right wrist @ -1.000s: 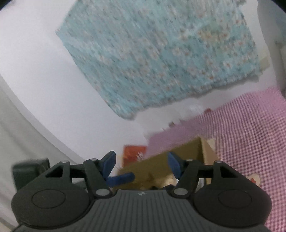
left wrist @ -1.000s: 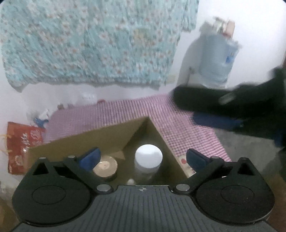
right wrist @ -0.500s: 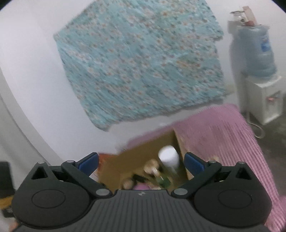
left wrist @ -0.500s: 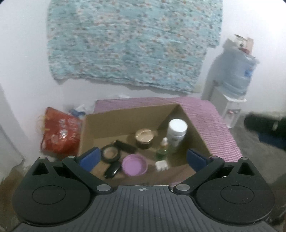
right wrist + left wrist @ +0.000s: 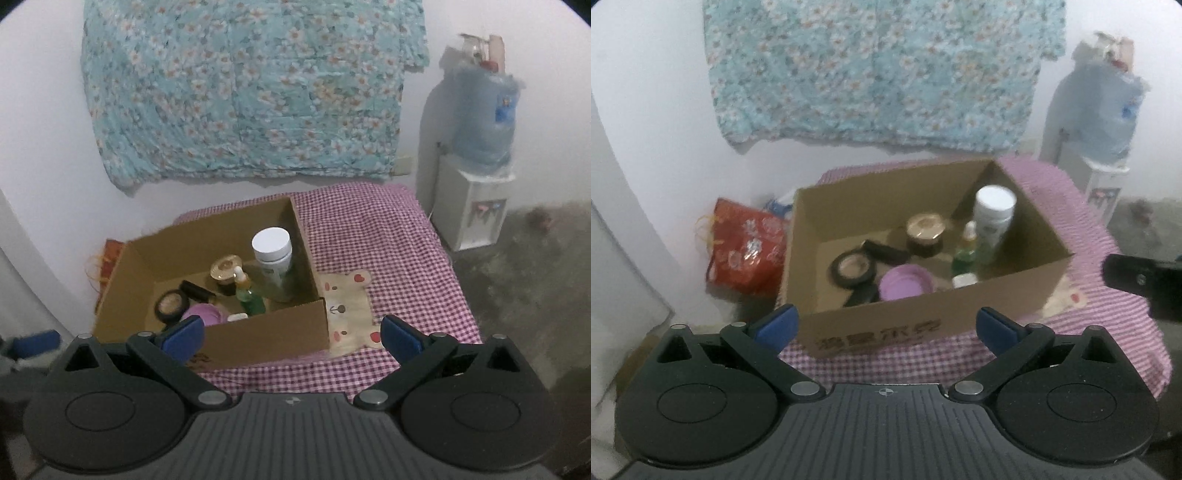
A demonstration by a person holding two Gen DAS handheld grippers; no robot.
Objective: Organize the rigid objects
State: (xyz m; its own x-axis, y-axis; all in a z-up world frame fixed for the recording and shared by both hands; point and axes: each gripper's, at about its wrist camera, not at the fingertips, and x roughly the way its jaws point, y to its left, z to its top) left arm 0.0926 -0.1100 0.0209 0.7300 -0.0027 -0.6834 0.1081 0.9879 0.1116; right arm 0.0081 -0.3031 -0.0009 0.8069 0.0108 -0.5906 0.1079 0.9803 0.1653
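Both grippers pulled back from brown cardboard box (image 5: 923, 325).
Left gripper (image 5: 886, 325) and right gripper (image 5: 291, 332) wide open, empty; white-capped jar (image 5: 272, 254) now inside box, sorting apparently finished.

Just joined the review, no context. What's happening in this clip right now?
A person holds a gripper in each hand, both aimed at a cardboard box on a checked tablecloth. The left gripper and right gripper have open jaws and hold nothing. The box already holds a white-lidded bottle, green bottle, gold-lidded jar, purple lid and a round compact. Nothing is being touched.
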